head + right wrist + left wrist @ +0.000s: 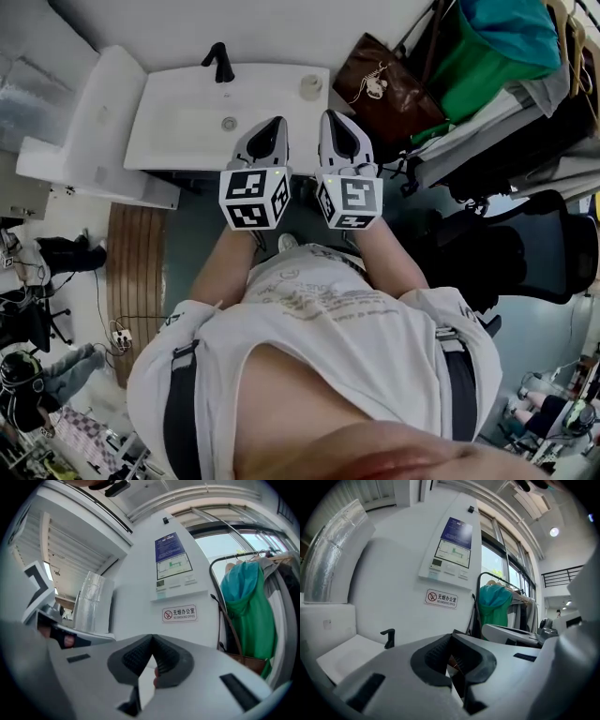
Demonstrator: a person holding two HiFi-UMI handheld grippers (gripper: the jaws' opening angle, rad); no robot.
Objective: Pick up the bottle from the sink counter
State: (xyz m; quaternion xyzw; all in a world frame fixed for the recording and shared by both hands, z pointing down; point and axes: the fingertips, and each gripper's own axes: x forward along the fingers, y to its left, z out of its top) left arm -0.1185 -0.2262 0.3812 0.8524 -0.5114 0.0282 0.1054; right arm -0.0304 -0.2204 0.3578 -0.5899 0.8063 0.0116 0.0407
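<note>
Bottle (pixel 310 86) pickup has not started, judging by how things lie. Nearest the person, the left gripper (pixel 272 131) and right gripper (pixel 336 127) hover side by side at the near edge of the sink counter (pixel 169 141), each with jaws pressed together on nothing. Farther off, the small pale bottle stands untouched at the counter's far right corner, right of the black faucet (pixel 220 61); reaching, opening and gripping all remain.

Two grippers (pixel 277 124) (pixel 331 119), one sink (pixel 183 117), one tap (pixel 220 62), one bottle (pixel 310 86), one bag (pixel 384 89)
</note>
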